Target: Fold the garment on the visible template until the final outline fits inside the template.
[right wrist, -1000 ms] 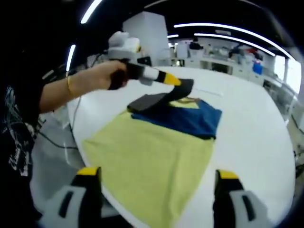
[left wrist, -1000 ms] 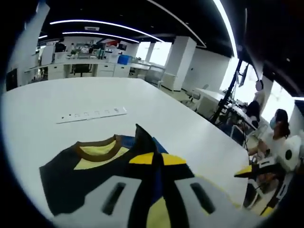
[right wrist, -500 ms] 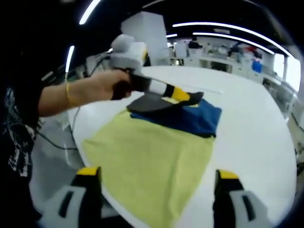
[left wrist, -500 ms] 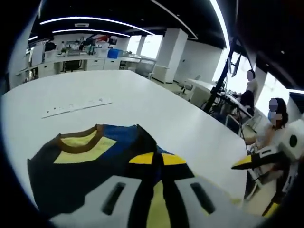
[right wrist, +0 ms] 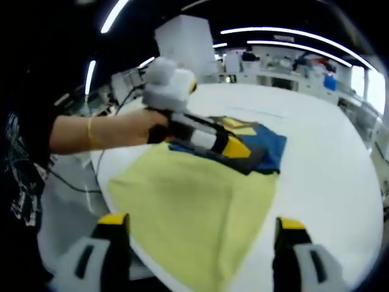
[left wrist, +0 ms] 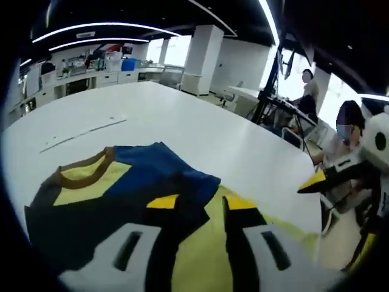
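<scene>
The garment (left wrist: 115, 194), dark blue with yellow panels and a brown collar, lies folded at the far end of the yellow template (right wrist: 194, 213) on the white desk (left wrist: 182, 128). The left tongs (left wrist: 193, 207) sit low over the fold; their tips stand slightly apart with dark cloth at them, and I cannot tell whether they grip it. A snagged edge could drag the fold open on lifting. The person's hand (right wrist: 137, 125) reaches across. The right tongs (right wrist: 197, 228) hang wide apart, empty, near the template's close edge.
</scene>
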A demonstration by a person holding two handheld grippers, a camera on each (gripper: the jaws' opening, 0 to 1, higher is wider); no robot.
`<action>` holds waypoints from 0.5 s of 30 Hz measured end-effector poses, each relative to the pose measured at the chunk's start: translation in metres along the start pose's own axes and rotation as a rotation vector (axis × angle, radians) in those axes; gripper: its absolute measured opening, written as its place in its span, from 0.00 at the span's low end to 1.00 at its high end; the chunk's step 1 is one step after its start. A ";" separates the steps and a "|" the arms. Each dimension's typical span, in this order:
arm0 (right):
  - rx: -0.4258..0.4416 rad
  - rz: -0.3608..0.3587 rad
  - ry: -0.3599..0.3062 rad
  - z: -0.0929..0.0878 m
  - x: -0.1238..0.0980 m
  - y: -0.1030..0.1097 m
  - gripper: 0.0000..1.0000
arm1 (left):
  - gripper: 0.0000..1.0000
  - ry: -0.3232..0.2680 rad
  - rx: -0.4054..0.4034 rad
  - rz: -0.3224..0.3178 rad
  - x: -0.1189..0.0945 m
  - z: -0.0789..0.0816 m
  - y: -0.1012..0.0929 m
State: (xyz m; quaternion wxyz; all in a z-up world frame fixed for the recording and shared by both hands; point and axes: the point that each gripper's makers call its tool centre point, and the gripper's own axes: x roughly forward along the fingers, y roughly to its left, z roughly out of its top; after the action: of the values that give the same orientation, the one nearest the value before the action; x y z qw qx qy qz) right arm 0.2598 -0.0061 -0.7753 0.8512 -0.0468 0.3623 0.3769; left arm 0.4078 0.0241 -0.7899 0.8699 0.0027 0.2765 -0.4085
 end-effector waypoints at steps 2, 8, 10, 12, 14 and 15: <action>-0.004 0.007 0.001 0.000 0.000 0.001 0.99 | 0.41 0.001 0.016 -0.010 -0.004 -0.002 -0.001; -0.033 0.031 0.024 -0.003 0.001 0.003 0.99 | 0.75 0.005 0.030 -0.013 -0.021 -0.008 0.001; -0.045 0.045 0.036 -0.004 0.001 0.004 0.99 | 0.81 0.009 0.034 -0.018 -0.026 -0.009 0.004; -0.058 0.053 0.044 -0.004 0.001 0.005 0.99 | 0.85 0.007 0.042 -0.021 -0.036 -0.011 0.005; -0.073 0.063 0.057 -0.005 0.001 0.005 0.99 | 0.90 0.009 0.055 -0.023 -0.046 -0.013 0.004; -0.082 0.069 0.062 -0.006 0.001 0.006 0.99 | 0.91 0.011 0.067 -0.026 -0.051 -0.015 0.006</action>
State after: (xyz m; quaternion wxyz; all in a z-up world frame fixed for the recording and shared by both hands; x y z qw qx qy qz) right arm 0.2531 -0.0032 -0.7795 0.8235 -0.0807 0.3741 0.4188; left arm 0.3790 0.0677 -0.7790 0.8624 0.0305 0.2677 -0.4286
